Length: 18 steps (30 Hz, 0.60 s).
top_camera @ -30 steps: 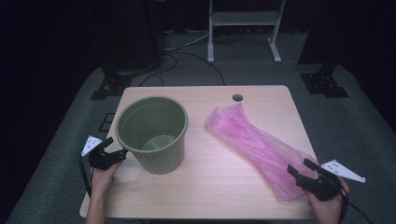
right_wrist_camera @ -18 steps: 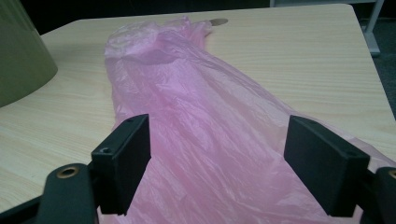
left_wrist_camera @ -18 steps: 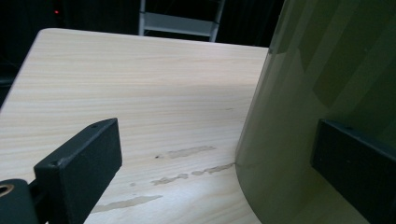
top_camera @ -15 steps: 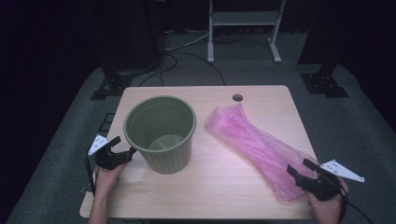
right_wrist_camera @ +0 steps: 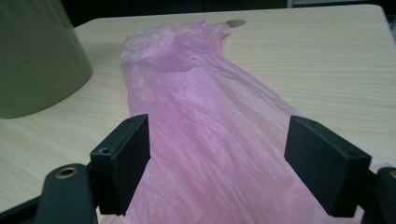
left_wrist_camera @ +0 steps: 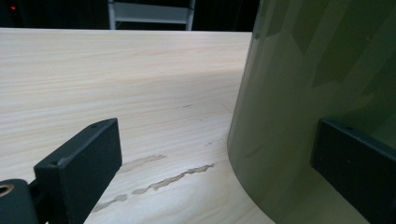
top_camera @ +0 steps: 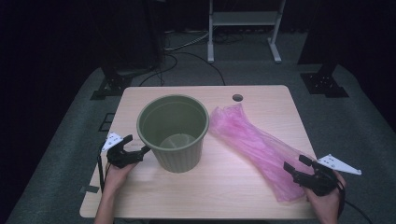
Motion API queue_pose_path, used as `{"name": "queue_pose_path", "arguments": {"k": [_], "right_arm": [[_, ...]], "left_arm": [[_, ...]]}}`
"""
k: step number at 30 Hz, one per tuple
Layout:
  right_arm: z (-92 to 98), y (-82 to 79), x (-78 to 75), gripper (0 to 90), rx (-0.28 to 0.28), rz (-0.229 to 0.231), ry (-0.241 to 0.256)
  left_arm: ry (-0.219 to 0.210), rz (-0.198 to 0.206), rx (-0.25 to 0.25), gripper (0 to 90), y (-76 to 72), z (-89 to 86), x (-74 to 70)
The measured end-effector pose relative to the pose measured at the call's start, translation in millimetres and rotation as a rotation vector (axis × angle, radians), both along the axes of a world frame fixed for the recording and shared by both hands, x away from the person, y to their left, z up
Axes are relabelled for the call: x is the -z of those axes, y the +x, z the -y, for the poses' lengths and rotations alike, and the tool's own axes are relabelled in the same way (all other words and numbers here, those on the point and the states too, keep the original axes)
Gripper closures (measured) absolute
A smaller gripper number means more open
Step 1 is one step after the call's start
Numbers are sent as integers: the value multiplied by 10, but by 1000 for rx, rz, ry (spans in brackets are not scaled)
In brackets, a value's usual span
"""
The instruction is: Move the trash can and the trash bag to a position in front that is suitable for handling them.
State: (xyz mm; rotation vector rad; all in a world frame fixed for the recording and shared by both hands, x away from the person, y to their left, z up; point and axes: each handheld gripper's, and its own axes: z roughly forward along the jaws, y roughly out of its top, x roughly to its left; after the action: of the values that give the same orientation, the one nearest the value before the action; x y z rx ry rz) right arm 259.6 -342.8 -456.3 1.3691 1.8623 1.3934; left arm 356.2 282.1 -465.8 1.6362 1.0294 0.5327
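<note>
An olive-green plastic bin [top_camera: 173, 133] stands upright in the middle of the wooden table [top_camera: 140, 196]. My left gripper [top_camera: 138, 144] is open at the bin's left side, low down. In the left gripper view the bin's wall [left_wrist_camera: 317, 70] curves in between the jaws of my left gripper [left_wrist_camera: 217, 172]. A crumpled pink plastic bag [top_camera: 254, 142] lies flat to the right of the bin. My right gripper [top_camera: 295, 163] is open at the bag's near end. In the right gripper view the bag [right_wrist_camera: 205, 107] runs between the jaws of my right gripper [right_wrist_camera: 224, 168].
A round cable hole [top_camera: 237, 98] is in the table's far edge. A white metal rack [top_camera: 243, 28] and black stand bases [top_camera: 324, 81] sit on the grey floor behind. The bin [right_wrist_camera: 37, 56] stands close beside the bag's far end.
The bin has slid to the right, closer to the bag, and my left gripper has moved right alongside it. The right gripper and the bag have stayed put.
</note>
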Motion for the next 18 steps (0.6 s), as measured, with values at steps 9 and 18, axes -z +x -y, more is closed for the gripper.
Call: {"name": "queue_pose_path", "arguments": {"k": [9, 18], "right_arm": [[-98, 317, -74, 197, -78, -64, -29], [-269, 650, -146, 188, -153, -108, -71]], "left_arm": [[20, -4, 56, 8, 82, 213, -19], [46, -4, 120, 8, 147, 455, -40]]}}
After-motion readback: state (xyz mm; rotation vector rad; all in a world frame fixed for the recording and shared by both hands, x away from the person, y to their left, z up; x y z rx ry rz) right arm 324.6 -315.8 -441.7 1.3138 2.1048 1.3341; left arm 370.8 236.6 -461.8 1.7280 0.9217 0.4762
